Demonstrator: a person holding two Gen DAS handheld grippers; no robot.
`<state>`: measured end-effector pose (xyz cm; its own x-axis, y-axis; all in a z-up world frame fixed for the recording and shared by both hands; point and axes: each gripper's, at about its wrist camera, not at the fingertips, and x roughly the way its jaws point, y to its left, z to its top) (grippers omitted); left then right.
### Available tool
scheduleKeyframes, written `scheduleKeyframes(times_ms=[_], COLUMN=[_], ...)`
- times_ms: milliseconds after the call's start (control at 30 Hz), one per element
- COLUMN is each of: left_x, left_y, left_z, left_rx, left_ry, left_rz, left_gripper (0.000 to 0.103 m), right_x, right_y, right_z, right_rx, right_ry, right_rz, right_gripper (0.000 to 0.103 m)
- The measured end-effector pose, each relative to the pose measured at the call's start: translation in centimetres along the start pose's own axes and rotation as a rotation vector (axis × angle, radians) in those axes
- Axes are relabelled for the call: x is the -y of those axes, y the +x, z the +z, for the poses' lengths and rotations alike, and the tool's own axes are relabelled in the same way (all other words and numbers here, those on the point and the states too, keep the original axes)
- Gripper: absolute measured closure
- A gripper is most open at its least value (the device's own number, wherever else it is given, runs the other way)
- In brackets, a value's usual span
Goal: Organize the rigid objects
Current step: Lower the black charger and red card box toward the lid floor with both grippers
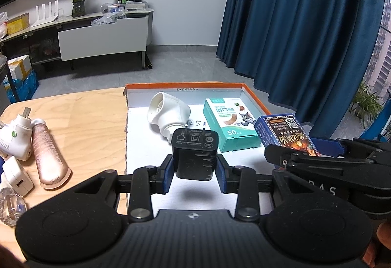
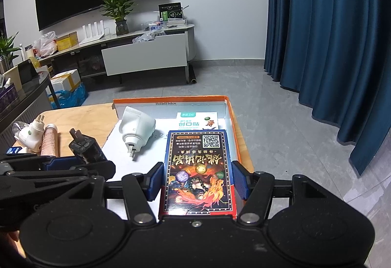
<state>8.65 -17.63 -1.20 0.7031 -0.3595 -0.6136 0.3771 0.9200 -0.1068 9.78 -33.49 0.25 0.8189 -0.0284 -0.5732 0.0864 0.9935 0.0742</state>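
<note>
Left gripper [image 1: 194, 171]: your blue pads are clamped on the black charger [image 1: 194, 154], one on each side, and hold it prongs forward above the near part of the tray, clear of its floor.
Right gripper [image 2: 198, 181]: your pads press both long sides of the blue card box [image 2: 198, 170], which you carry flat, printed face up, above the near right part of the tray.
Tray [image 1: 185, 85]: shallow box with orange rim and white floor, sitting at the far right corner of the desk [image 1: 85, 121].
White plug unit [image 1: 168, 114]: inside the tray, toward its far left corner, lying on its side.
Plaster box [image 1: 229, 126]: teal and white, marked 50, lying flat in the tray just to the right of the white plug unit; in your right wrist view the card box covers most of it.
Pink tube [image 1: 47, 153]: on the bare wood left of the tray, lying lengthwise with its cap toward the far edge.
White plug-in device [image 1: 17, 138]: touching the tube's left side, prongs toward the far edge.
White adapter [image 1: 17, 176]: near the desk's front left, just beside the tube's flat end.
Clear bottle [image 1: 9, 204]: at the near left edge, just in front of the white adapter.
</note>
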Motion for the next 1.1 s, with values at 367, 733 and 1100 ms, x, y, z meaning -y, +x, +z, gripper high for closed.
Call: scheduleKeyframes(times_ms=[367,733,1100], left_x=[0.0,0.0,0.0], left_y=[0.3,0.9,1.2], left_z=[-0.1,-0.3,-0.4], left_rx=[-0.006,-0.017,-0.019], left_ry=[-0.003,-0.007,-0.010], left_rz=[0.000,-0.001,-0.002], left_gripper=[0.067,0.067,0.067], right_x=[-0.5,-0.4,-0.4], right_y=[0.4,0.8,1.2], right_z=[-0.1,-0.2,-0.1], right_rx=[-0.010,-0.018,-0.028], right_ry=[-0.010,-0.010,-0.012], right_rz=[-0.008,-0.016,-0.018], right_gripper=[0.032,0.032,0.032])
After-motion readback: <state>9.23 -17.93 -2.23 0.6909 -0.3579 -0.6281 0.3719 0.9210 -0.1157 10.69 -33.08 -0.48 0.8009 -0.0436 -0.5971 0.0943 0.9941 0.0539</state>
